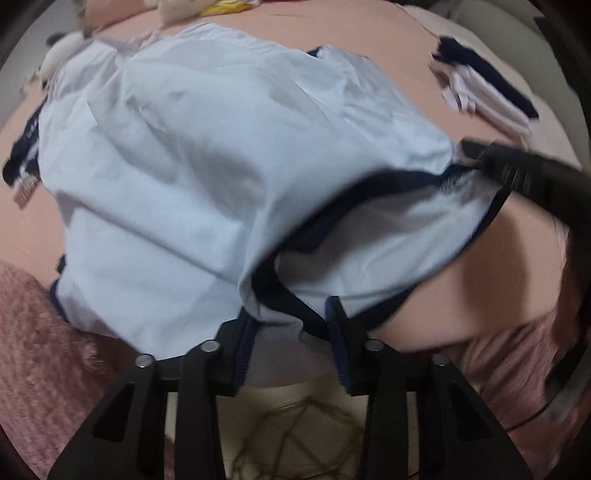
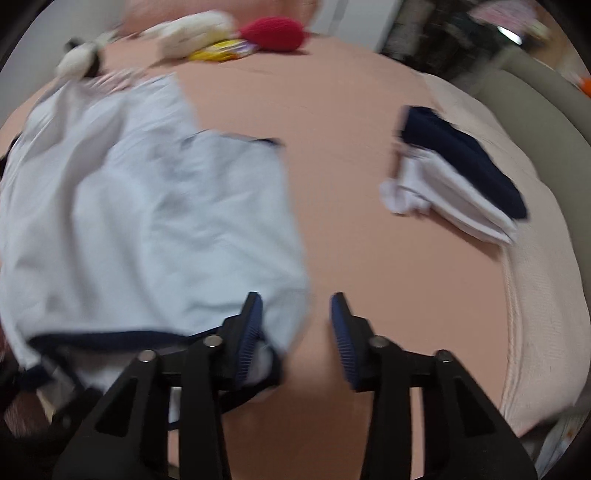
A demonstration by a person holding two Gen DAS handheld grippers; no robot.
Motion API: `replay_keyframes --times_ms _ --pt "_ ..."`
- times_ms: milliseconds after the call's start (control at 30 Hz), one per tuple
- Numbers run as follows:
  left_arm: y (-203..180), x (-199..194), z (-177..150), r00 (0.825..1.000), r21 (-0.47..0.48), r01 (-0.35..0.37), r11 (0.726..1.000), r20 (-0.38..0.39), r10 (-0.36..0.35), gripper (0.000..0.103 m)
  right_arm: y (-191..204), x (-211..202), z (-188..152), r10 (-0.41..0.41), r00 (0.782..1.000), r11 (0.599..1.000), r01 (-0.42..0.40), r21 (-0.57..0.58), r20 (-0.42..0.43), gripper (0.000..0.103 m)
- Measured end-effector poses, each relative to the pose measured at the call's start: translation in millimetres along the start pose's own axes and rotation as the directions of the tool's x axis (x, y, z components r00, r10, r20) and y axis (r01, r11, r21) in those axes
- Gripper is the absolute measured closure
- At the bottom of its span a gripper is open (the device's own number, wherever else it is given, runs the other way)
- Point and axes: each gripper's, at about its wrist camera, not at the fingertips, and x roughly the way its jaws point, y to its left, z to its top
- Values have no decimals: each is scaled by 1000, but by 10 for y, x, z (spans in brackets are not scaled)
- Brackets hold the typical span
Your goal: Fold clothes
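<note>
A light blue garment (image 1: 207, 177) with navy trim lies spread over the pink bed sheet (image 1: 369, 40). Its navy hem (image 1: 369, 192) sags along the near side. My left gripper (image 1: 291, 343) stands open, and a fold of the garment's edge lies between its blue pads (image 1: 243, 350). In the left wrist view my right gripper (image 1: 469, 151) touches the hem's right end. Its own view shows my right gripper (image 2: 297, 328) open, with a corner of the garment (image 2: 147, 221) against its left finger (image 2: 251, 325). Both views are blurred.
A folded stack of navy and white clothes (image 2: 461, 177) lies on the bed's right side. Soft toys (image 2: 192, 33) and a red knitted thing (image 2: 273, 33) sit at the far end. A cream blanket (image 2: 535, 295) borders the right, and a fuzzy pink blanket (image 1: 33, 350) lies near left.
</note>
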Motion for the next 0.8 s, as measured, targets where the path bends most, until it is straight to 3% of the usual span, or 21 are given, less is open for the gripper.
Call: replay_keyframes --times_ms 67,100,167,233,267,333,467,600,800 --pt "49 -24 -46 1000 8 9 1000 -25 -9 80 -215 -23 -12 -25 1000 998 26 62 -7 68" --pt "103 -28 -68 998 -8 36 999 -44 -36 82 -324 -33 -38 0 1000 995 2 96 -20 68" --pt "255 -61 -111 987 -88 146 985 -53 -151 82 -532 -48 -101 82 996 984 -73 165 -47 67" --pt "376 -116 -143 964 -155 257 954 -32 -265 82 -639 -63 -174 215 974 958 -196 209 -71 64" --pt "411 -135 -151 959 -175 274 946 -20 -281 81 -611 -96 -190 247 966 954 -229 195 -77 60" --pt "461 -159 -158 962 -205 267 942 -1 -273 78 -504 -176 -204 272 959 955 -258 143 -85 42" --pt "502 -146 -189 971 -246 235 940 9 -240 58 -196 -231 -199 302 950 953 -300 39 -83 38" --pt "521 -112 -251 978 -279 203 939 12 -208 57 105 -68 -220 260 957 964 -265 -23 -128 36" --pt "529 -78 -341 988 -292 149 945 5 -155 58 65 -124 -197 201 977 979 -199 32 -70 36"
